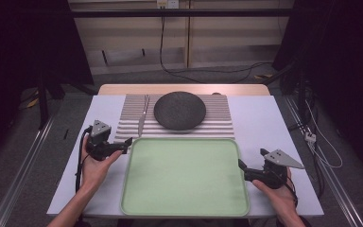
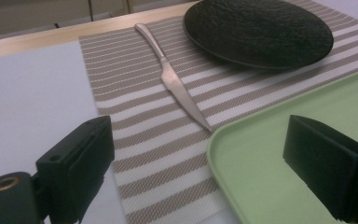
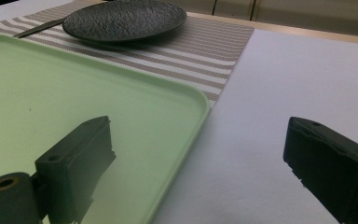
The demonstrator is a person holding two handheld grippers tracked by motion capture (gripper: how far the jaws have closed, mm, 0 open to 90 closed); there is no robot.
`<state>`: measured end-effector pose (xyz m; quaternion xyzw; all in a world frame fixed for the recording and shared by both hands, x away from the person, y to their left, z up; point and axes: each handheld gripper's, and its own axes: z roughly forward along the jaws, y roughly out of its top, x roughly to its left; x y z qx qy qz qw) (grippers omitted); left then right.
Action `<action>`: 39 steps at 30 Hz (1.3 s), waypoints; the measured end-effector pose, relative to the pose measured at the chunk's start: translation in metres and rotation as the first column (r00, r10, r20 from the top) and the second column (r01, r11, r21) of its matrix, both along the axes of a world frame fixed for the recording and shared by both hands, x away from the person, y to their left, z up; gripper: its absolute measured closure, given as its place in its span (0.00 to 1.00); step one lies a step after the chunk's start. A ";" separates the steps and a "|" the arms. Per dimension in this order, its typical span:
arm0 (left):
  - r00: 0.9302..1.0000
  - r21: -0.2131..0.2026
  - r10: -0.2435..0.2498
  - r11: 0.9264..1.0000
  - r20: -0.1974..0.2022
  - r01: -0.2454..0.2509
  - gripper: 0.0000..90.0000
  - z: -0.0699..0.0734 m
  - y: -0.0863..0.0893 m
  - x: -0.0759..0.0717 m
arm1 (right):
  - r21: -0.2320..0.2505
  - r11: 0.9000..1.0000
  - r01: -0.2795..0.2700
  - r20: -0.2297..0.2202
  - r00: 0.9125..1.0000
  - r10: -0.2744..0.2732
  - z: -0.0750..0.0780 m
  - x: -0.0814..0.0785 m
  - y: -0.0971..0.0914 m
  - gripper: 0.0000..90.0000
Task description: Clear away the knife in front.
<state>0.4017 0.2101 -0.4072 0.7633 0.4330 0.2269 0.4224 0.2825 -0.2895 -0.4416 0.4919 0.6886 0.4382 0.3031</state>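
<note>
A pale green tray (image 1: 184,176) lies at the table's near middle, with nothing on it. Behind it a striped placemat (image 1: 220,118) carries a dark round plate (image 1: 179,109) and a metal knife (image 1: 142,116) to the plate's left. My left gripper (image 1: 123,144) hovers open at the tray's left far corner. In the left gripper view the knife (image 2: 173,79) lies ahead between the jaws, its tip near the tray rim (image 2: 223,154). My right gripper (image 1: 251,165) stands open at the tray's right edge, one jaw over the tray (image 3: 51,93), the other over the white table.
The white table top (image 1: 260,118) has bare room to the right and left of the mat. A wooden strip (image 1: 184,88) runs along the far edge. Cables lie on the floor beyond (image 1: 203,71) and to the right (image 1: 319,142).
</note>
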 end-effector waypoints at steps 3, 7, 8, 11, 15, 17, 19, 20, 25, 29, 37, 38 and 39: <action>1.000 0.009 -0.009 1.000 -0.010 0.009 0.09 0.002 -0.004 0.008 | 0.002 1.000 -0.003 -0.002 1.000 0.003 0.000 0.001 0.001 0.09; 1.000 0.002 -0.019 1.000 0.002 0.019 0.14 0.006 -0.008 0.015 | 0.003 1.000 -0.006 -0.003 1.000 0.006 0.000 0.001 0.001 0.09; 1.000 -0.001 -0.023 1.000 0.000 0.023 0.13 0.006 -0.009 0.017 | 0.004 1.000 -0.004 -0.003 1.000 0.004 0.000 0.001 0.001 0.09; 0.999 0.021 -0.034 0.999 -0.011 0.034 0.13 0.007 -0.013 0.024 | 0.007 1.000 -0.007 -0.005 1.000 0.007 0.000 0.001 0.000 0.09; 0.997 0.058 -0.054 0.997 -0.054 0.057 0.13 0.007 -0.019 0.037 | 0.011 1.000 -0.008 -0.006 1.000 0.008 0.000 0.001 0.000 0.09; 0.997 0.057 -0.053 0.997 -0.064 0.057 0.13 0.007 -0.022 0.044 | 0.012 1.000 -0.006 -0.005 1.000 0.006 0.000 0.002 0.000 0.09; 0.996 0.055 -0.046 0.997 -0.074 0.050 0.13 0.007 -0.024 0.051 | 0.008 1.000 -0.006 -0.007 1.000 0.006 0.000 0.002 0.000 0.09; 0.997 0.054 -0.042 0.998 -0.072 0.045 0.13 0.007 -0.025 0.052 | 0.008 1.000 -0.006 -0.007 1.000 0.006 0.000 0.002 0.000 0.09; 0.993 0.063 -0.043 0.997 -0.107 0.050 0.14 0.007 -0.029 0.067 | 0.010 1.000 -0.012 -0.006 1.000 0.012 0.000 0.001 0.000 0.09; 0.989 0.054 -0.048 0.997 -0.137 0.056 0.17 0.005 -0.033 0.079 | 0.010 1.000 -0.021 -0.005 1.000 0.021 -0.001 0.002 0.001 0.09; 0.989 0.055 -0.013 0.998 -0.147 0.021 0.17 0.008 -0.043 0.104 | 0.017 1.000 -0.019 -0.005 1.000 0.019 0.000 0.002 0.001 0.09; 0.990 0.052 -0.007 0.999 -0.140 0.015 0.17 0.008 -0.045 0.107 | 0.017 1.000 -0.019 -0.005 1.000 0.019 0.000 0.002 0.001 0.09; 0.991 0.055 -0.004 0.998 -0.133 0.011 0.18 0.008 -0.047 0.109 | 0.018 1.000 -0.019 -0.005 1.000 0.019 0.000 0.002 0.001 0.09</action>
